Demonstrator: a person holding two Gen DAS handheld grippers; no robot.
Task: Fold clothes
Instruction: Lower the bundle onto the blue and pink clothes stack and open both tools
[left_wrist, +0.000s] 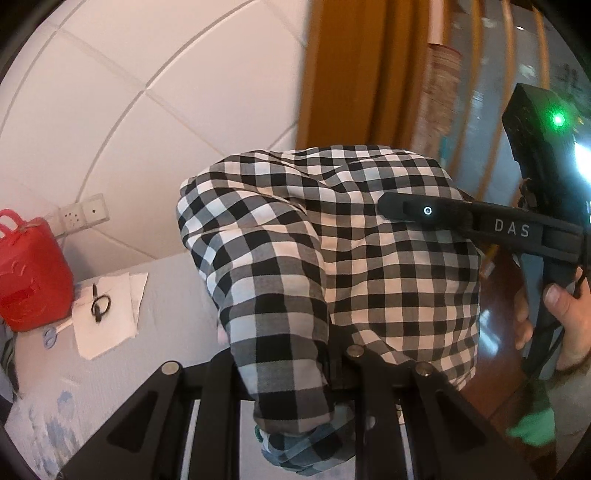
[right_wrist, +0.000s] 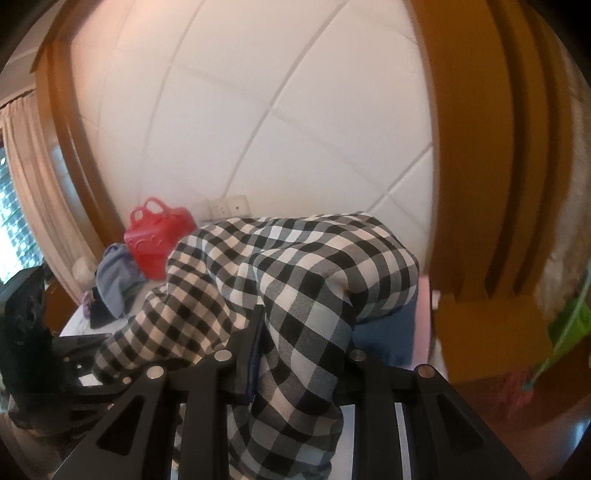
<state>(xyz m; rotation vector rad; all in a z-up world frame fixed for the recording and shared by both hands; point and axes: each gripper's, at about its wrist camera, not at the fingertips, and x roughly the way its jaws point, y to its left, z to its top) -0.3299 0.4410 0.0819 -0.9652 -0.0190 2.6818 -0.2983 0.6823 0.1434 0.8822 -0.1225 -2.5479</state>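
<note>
A black-and-white checked shirt (left_wrist: 332, 266) hangs bunched in the air, held up by both grippers above the bed. In the left wrist view the cloth drapes over my left gripper (left_wrist: 295, 354) and hides its fingertips; the jaws are closed on the fabric. My right gripper (left_wrist: 417, 210) reaches in from the right, its black finger against the cloth, with the person's hand on its handle. In the right wrist view the shirt (right_wrist: 295, 288) is pinched between the fingers of my right gripper (right_wrist: 291, 354) and falls below it. My left gripper shows at the left edge (right_wrist: 33, 332).
A red plastic basket (left_wrist: 29, 273) (right_wrist: 159, 240) stands on the white bed by the padded wall. Papers with scissors (left_wrist: 103, 310) lie beside it. Blue-grey clothes (right_wrist: 114, 280) are piled near the basket. A wooden frame (right_wrist: 480, 147) rises to the right.
</note>
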